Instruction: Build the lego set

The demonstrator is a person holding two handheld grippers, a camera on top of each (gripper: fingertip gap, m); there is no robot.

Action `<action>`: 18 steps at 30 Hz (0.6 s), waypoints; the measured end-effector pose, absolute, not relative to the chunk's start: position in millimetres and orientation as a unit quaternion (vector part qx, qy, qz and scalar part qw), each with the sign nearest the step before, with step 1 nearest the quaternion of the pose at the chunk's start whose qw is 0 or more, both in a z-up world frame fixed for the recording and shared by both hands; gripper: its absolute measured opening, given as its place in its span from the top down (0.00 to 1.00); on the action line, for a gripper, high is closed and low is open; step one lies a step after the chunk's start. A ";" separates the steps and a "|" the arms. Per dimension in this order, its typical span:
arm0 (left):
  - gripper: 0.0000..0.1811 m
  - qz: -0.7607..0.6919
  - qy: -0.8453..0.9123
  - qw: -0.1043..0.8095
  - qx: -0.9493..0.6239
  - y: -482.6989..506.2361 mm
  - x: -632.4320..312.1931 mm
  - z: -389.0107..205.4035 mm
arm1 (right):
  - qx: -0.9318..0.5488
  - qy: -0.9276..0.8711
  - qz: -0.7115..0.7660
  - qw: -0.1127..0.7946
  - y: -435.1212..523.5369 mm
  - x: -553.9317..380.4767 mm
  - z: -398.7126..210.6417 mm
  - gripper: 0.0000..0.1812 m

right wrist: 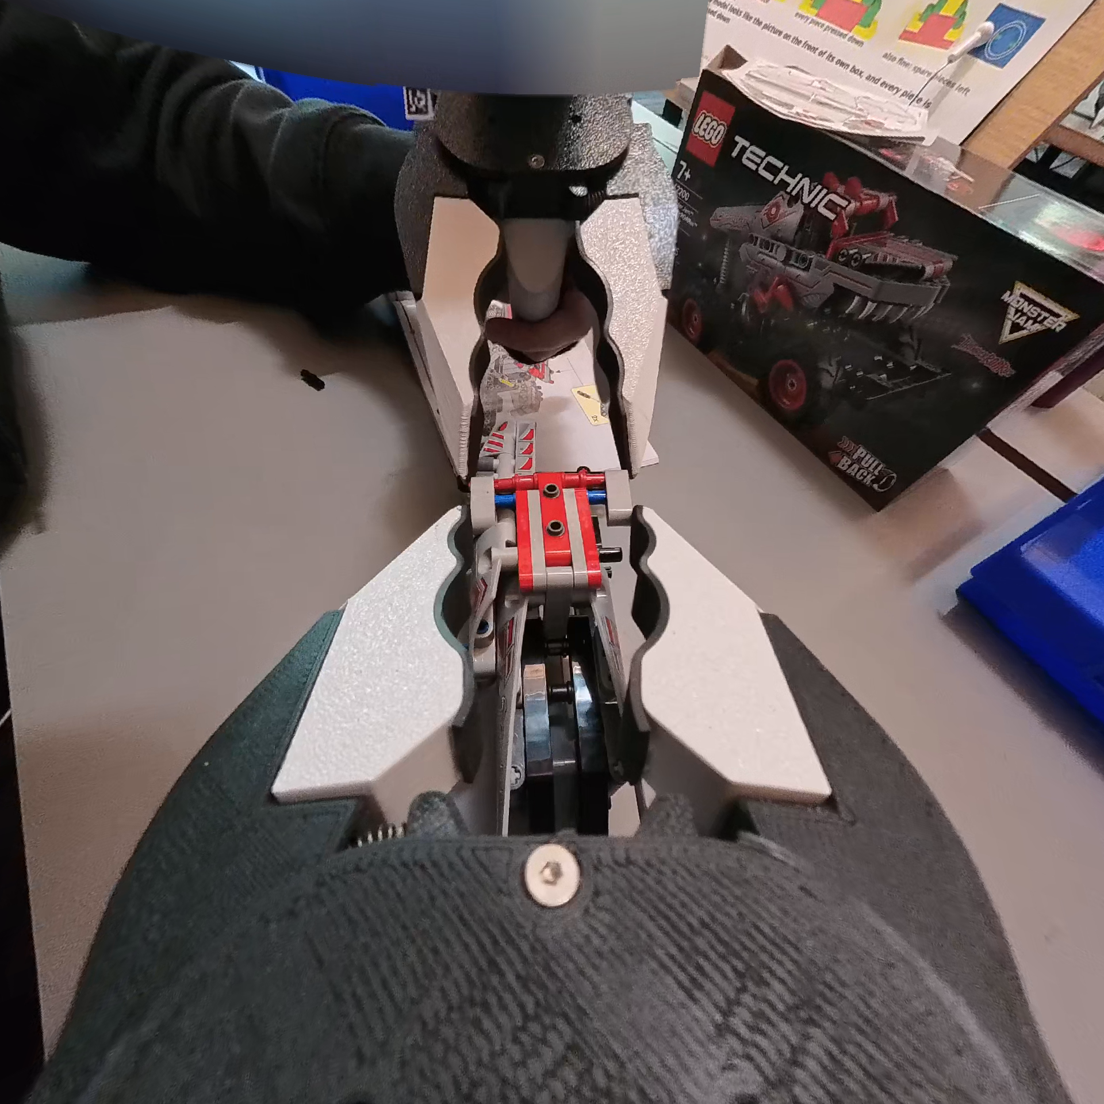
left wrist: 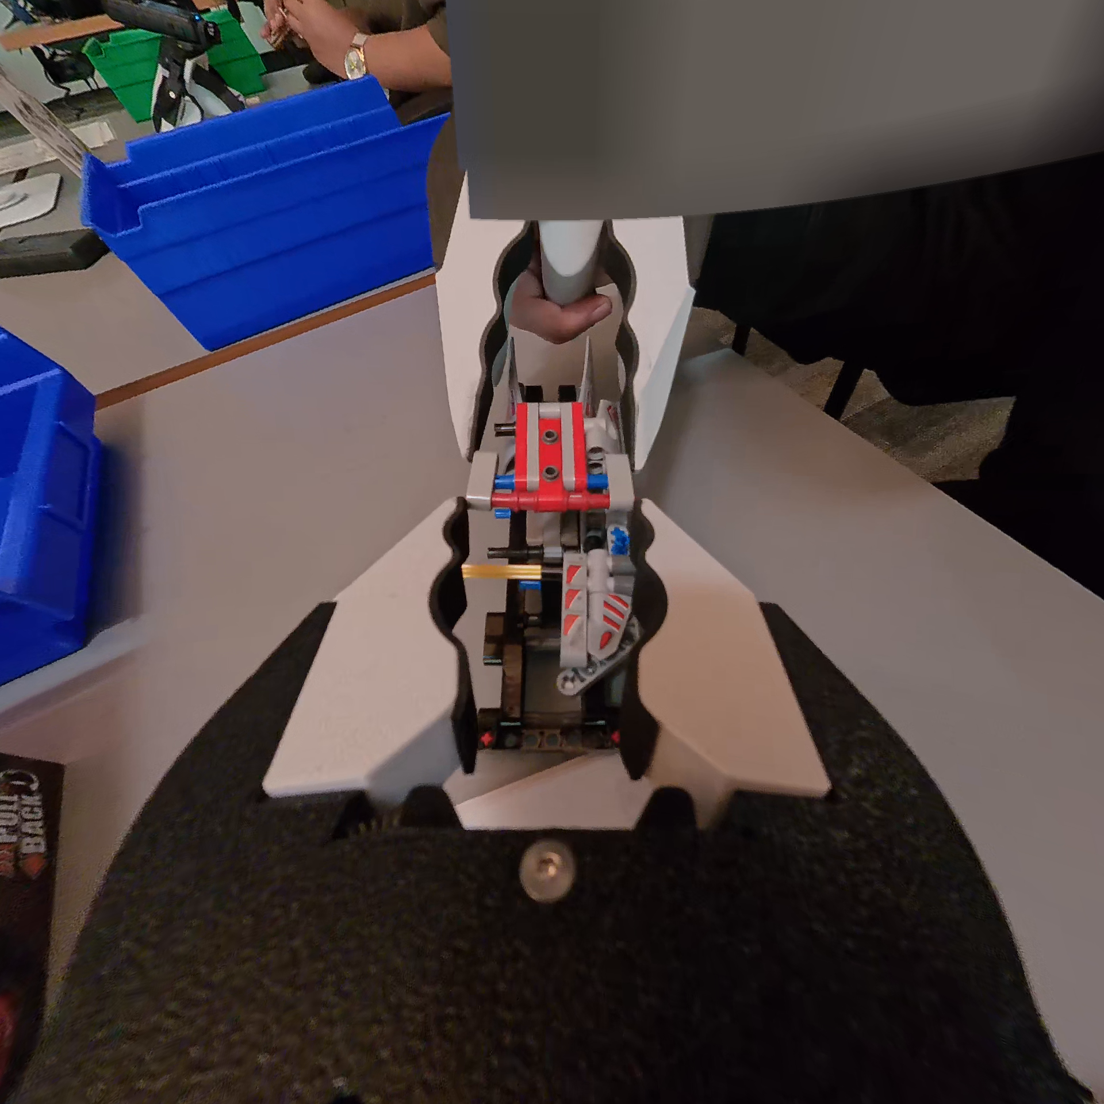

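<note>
A partly built lego model (left wrist: 588, 621) has a black frame, grey panels with red stripes, a red and grey top plate, blue pins and a yellow axle. It is held above the grey table (left wrist: 269, 478) between both grippers, which face each other. My left gripper (left wrist: 548, 508) is shut on one end of it. My right gripper (right wrist: 549, 520) is shut on the other end (right wrist: 555, 537). The right gripper also shows in the left wrist view (left wrist: 552, 454), and the left gripper in the right wrist view (right wrist: 546, 472). The fingertips nearly meet at the red plate.
Two blue bins (left wrist: 263, 203) (left wrist: 42, 526) stand left of the model. The set's box (right wrist: 866, 287) and another blue bin (right wrist: 1051, 597) are on the other side. An open instruction booklet (right wrist: 573, 418) lies under the model. A small black piece (right wrist: 312, 380) lies on the table. Only a small space, under 4 cm, lies between the two pairs of fingers. Left tips and right tips are each some 20 centimetres from the small black piece (right wrist: 312, 380).
</note>
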State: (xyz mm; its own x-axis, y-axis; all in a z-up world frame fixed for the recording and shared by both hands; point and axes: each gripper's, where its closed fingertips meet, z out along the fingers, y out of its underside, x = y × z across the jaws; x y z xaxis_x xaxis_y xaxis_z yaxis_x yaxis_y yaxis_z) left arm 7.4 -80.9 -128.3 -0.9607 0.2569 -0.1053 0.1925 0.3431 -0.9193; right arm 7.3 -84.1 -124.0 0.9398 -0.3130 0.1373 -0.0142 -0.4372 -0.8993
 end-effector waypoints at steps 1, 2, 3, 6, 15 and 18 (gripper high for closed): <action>0.71 0.557 -0.818 0.023 -0.142 -80.4 7.7 -127.8 | -0.835 0.096 -0.146 0.522 -83.8 7.4 -123.8 0.71; 0.71 0.559 -0.816 0.014 -0.147 -80.0 8.4 -127.3 | -0.834 0.095 -0.148 0.523 -83.3 7.6 -123.4 0.71; 0.71 0.561 -0.814 0.006 -0.150 -79.8 8.8 -126.7 | -0.833 0.095 -0.150 0.523 -83.0 8.1 -123.6 0.71; 0.72 0.562 -0.814 0.006 -0.148 -80.0 8.0 -126.5 | -0.832 0.091 -0.151 0.526 -83.0 7.2 -123.1 0.71; 0.71 0.575 -0.803 -0.002 -0.157 -80.0 7.3 -126.6 | -0.823 0.081 -0.161 0.539 -82.6 5.8 -122.6 0.71; 0.71 0.583 -0.796 -0.006 -0.164 -79.6 6.6 -126.3 | -0.816 0.074 -0.171 0.547 -82.3 4.9 -122.3 0.71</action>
